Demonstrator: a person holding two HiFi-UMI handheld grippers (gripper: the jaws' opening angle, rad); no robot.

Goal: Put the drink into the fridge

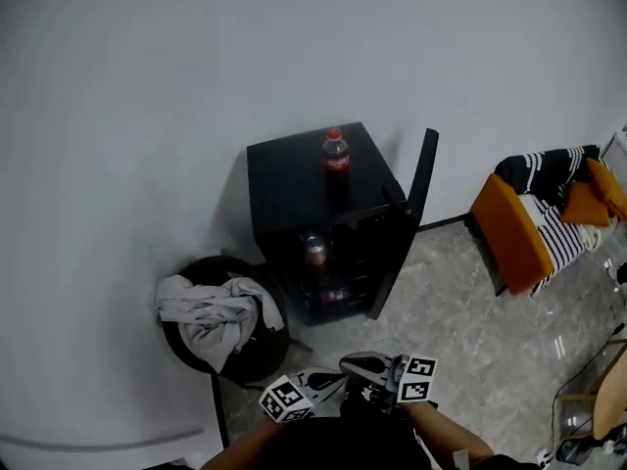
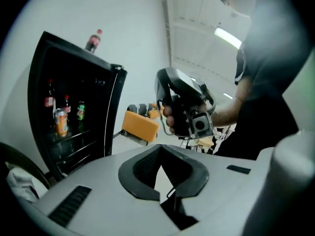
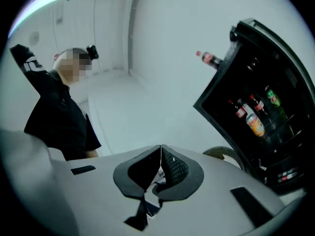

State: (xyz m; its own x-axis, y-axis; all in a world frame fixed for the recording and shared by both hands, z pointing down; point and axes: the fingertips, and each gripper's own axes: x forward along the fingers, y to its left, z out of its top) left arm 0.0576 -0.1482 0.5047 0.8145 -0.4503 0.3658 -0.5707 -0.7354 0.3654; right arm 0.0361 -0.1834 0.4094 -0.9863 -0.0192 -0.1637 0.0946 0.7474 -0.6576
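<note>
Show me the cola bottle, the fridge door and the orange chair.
cola bottle (image 1: 336, 162), head view, red label.
fridge door (image 1: 422, 174), head view, upper edge.
orange chair (image 1: 511, 231), head view, orange side.

The head camera looks steeply down from above, some way off, at the small black box-shaped fridge (image 1: 299, 179) with its door open; both claws sit at the bottom edge, close under the lens. The left claw (image 2: 160, 151) camera rides just behind its jaws, facing the fridge's open front. The right claw (image 3: 160, 152) camera, tilted, faces the plain white wall (image 3: 162, 73), fridge at right. All three share the fridge and the dark red-capped plastic cola bottle (image 1: 335, 155) on top
</note>
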